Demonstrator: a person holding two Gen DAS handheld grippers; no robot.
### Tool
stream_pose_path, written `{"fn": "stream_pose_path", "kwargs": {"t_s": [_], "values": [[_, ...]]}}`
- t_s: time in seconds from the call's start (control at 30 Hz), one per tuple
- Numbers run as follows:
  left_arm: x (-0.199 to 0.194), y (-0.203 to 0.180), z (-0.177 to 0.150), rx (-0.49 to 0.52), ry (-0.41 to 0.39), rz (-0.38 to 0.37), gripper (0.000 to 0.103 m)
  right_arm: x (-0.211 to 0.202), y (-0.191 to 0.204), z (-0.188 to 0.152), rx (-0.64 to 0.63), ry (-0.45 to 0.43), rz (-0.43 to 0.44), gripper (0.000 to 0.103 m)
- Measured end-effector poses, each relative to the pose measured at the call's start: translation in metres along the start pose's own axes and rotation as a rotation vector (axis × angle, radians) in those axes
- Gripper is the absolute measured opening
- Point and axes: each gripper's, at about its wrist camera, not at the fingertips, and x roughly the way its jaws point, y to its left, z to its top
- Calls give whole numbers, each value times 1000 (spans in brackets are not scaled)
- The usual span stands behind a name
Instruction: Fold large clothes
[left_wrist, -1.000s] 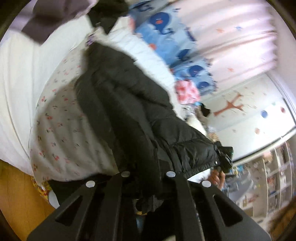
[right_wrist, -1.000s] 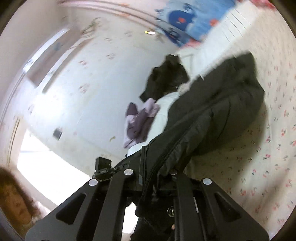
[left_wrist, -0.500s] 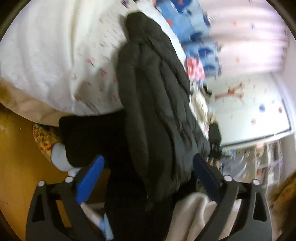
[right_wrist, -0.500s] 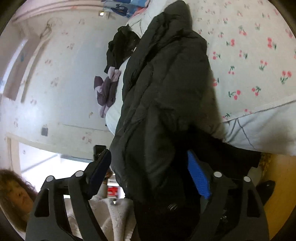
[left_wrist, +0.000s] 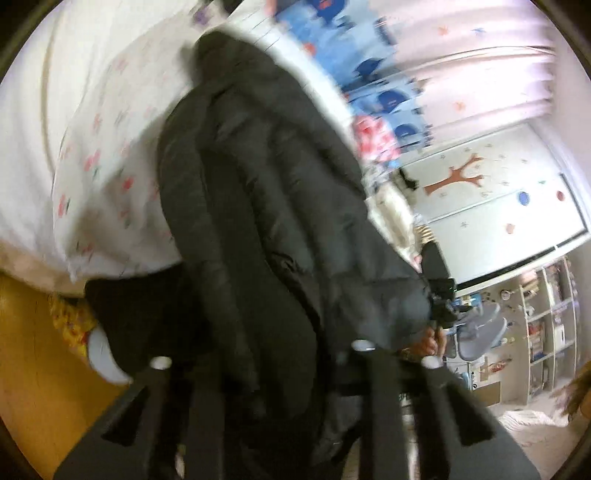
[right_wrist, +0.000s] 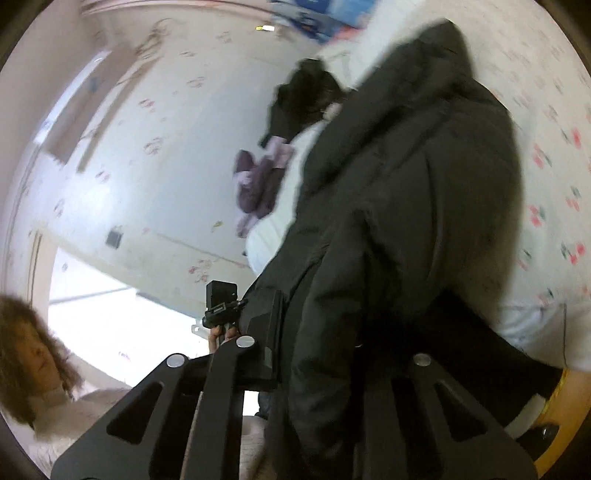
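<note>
A black puffy jacket lies lengthwise on the cherry-print bed sheet, its near end hanging over the bed edge toward me. My left gripper has its jaws closing, and the jacket's near edge is bunched between the fingers. In the right wrist view the same jacket runs up the sheet. The right gripper also has its jaws closing, with folds of the jacket clamped between them. Both pairs of fingertips are buried in fabric.
A purple garment and a black garment lie at the bed's far side. Whale-print bedding and a pink curtain are beyond. Wooden floor lies below the bed edge. A person's hair shows at the left.
Both grippers went from shut on the jacket to wide open with blue pads showing, and now stand narrow on the jacket again. Both dropped lower toward the bed edge.
</note>
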Motion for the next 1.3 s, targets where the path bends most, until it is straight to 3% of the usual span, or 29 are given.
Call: {"fn": "stream_pose_path", "kwargs": {"t_s": [0.07, 0.13, 0.2, 0.23, 0.27, 0.3, 0.33, 0.37, 0.4, 0.47, 0.53, 0.57, 0.6, 0.63, 0.77, 0.87, 1.03, 1.3], "values": [[-14, -17, 2, 48, -32, -34, 18, -5, 17, 2, -44, -3, 48, 15], [-18, -21, 2, 80, -17, -26, 18, -4, 22, 1, -49, 26, 18, 25], [-11, -6, 0, 58, 50, -13, 21, -1, 14, -3, -23, 66, -29, 69], [-6, 5, -3, 32, 77, 0, 27, 2, 4, -8, 0, 82, -63, 72], [1, 19, -7, -12, 115, 10, 49, 5, -7, -13, 31, 100, -94, 73], [6, 30, -12, -51, 135, 16, 65, 5, -15, -19, 54, 110, -106, 72], [8, 38, -18, -80, 135, 24, 66, 6, -22, -24, 70, 107, -105, 72], [9, 43, -23, -106, 127, 10, 67, 5, -26, -30, 76, 92, -93, 65], [9, 43, -27, -109, 124, -22, 67, 6, -26, -33, 75, 83, -72, 49], [8, 32, -32, -68, 106, -45, 67, 6, -22, -35, 55, 70, -51, 29], [3, 14, -30, -20, 80, -57, 53, 5, -6, -31, 4, 43, -20, 21], [-3, 3, -26, 7, 50, -52, 36, 4, 6, -27, -31, 18, 9, 19], [-11, -6, -22, 18, 16, -63, 23, 3, 13, -24, -49, 3, 29, 18], [-16, -14, -20, 27, -16, -77, 20, 1, 22, -20, -69, -16, 52, 18], [-53, -49, -6, 80, -159, -145, 16, -11, 59, -2, -144, -114, 184, 17], [-70, -67, 6, 107, -219, -180, 16, -22, 70, 10, -162, -171, 252, 17], [-76, -63, 54, 79, -285, -199, 16, -21, 57, 59, -134, -230, 268, 17], [-52, -61, 178, 54, -428, -161, 16, 0, 47, 189, -116, -321, 183, 17]]}}
